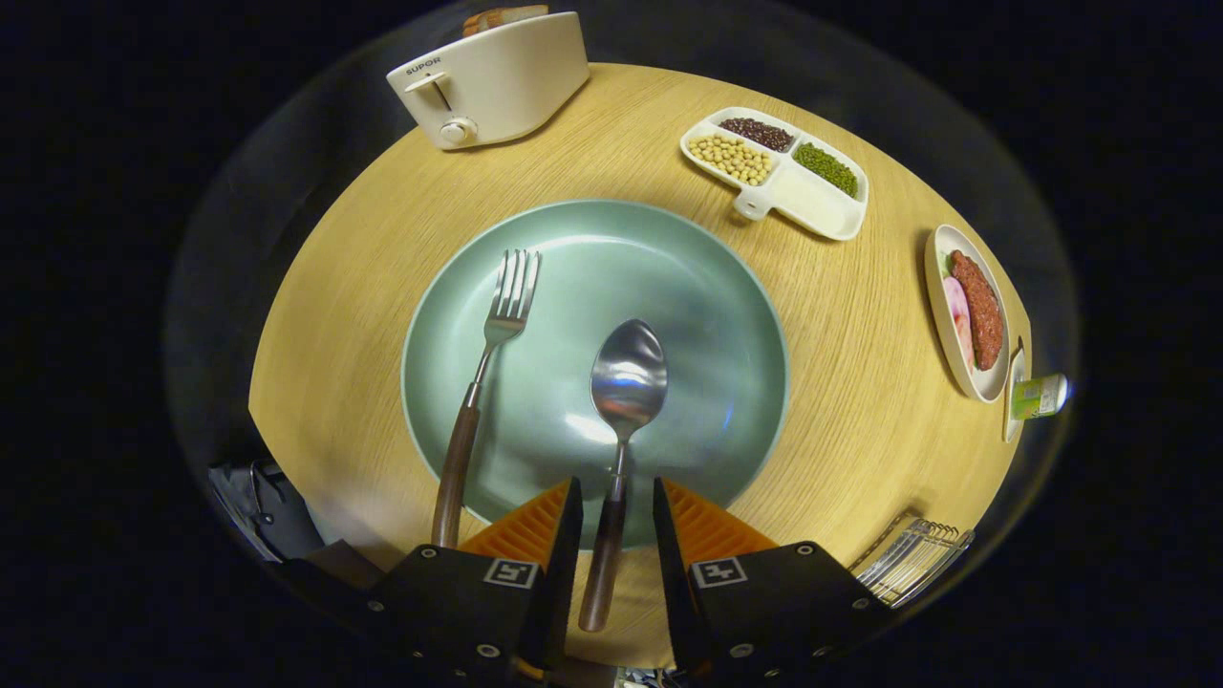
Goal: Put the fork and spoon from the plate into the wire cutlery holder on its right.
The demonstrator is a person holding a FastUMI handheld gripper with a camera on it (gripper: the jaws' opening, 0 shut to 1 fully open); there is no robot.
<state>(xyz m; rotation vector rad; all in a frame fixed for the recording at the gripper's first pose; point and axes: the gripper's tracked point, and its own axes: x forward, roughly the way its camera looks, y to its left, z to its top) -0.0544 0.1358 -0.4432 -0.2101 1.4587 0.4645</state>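
**Nearly lined up: spoon handle sits between the open claw's fingers**

Here the spoon [626, 401] lies on the green plate [707, 287], bowl pointing away, its wooden handle running straight back into the gap of the claw [617, 506]. The claw is partly open and grips nothing; each finger stands just off the handle, so the long axis already matches the claw's line. The fork [482, 382] lies just left of the spoon, tines away, its handle crossing the plate's rim beside the left finger. The wire cutlery holder [912, 559] sits on the counter [860, 382] to the right, close behind the right finger. Beyond the plate stands a toaster [492, 81] marked "SUPOR", with a divided dish of beans [779, 167] further right.
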